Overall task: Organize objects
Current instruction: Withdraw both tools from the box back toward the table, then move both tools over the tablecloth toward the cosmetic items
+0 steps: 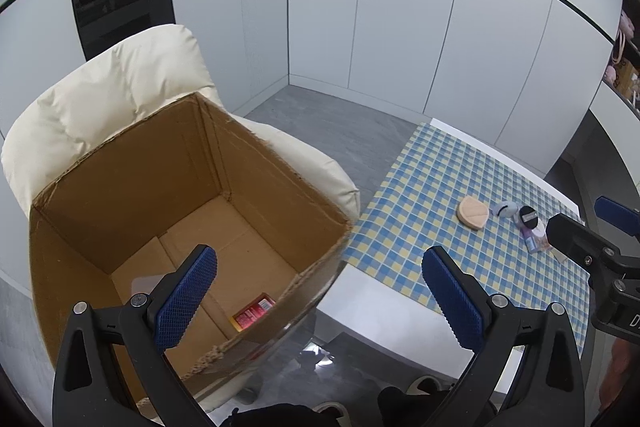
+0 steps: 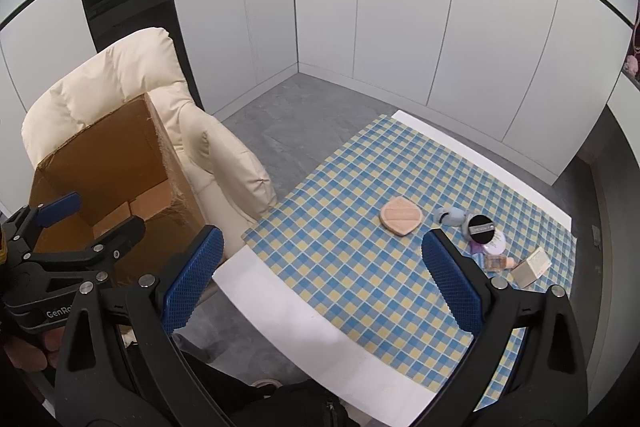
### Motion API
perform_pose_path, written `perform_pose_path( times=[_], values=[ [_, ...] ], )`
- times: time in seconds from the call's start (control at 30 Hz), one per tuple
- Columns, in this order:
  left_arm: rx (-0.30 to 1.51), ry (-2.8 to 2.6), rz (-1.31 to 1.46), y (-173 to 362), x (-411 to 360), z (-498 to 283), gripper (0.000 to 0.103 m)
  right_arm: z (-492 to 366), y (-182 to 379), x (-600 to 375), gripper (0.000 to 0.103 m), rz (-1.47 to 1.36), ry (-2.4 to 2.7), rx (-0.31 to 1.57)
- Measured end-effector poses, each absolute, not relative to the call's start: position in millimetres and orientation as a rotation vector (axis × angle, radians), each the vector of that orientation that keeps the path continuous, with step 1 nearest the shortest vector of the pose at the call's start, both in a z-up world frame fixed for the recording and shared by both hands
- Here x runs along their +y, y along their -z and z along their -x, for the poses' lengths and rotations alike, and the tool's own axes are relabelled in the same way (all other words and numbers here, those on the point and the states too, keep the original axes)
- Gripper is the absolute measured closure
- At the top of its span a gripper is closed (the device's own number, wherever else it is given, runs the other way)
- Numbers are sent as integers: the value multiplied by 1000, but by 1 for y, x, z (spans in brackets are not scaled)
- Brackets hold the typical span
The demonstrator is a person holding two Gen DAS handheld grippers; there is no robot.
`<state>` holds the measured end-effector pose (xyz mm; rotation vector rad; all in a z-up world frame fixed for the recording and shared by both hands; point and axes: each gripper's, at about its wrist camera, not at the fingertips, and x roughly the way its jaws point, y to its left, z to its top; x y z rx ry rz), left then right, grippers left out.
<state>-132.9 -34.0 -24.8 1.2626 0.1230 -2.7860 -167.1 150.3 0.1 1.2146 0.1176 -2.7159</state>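
An open cardboard box (image 1: 132, 187) stands on a cream armchair (image 1: 116, 83), with a small red packet (image 1: 254, 314) on its floor. My left gripper (image 1: 320, 303) hangs open above the box's near right corner, holding nothing. On the checked tablecloth (image 2: 360, 267) lie a peach powder puff (image 2: 401, 219), a grey-blue item (image 2: 450, 215), a black-lidded compact (image 2: 482, 227), a small peach bottle (image 2: 498, 262) and a beige carton (image 2: 531, 267). My right gripper (image 2: 320, 283) is open over the cloth's near left part, short of these items. The box (image 2: 108, 171) shows at left.
The white table (image 2: 280, 311) runs diagonally, its left edge close to the armchair (image 2: 224, 163). Grey floor (image 2: 288, 115) and white wall panels lie beyond. The other gripper (image 1: 592, 251) reaches in from the right of the left wrist view. Shelves with pink things (image 1: 624, 39) are far right.
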Motion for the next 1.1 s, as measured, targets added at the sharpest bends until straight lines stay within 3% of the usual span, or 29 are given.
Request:
perform_pose_path(
  times=[1.1],
  values=[
    [22,2914,-1325,28,49,148,1,147,3,245,2,-1305,2857,3]
  ],
)
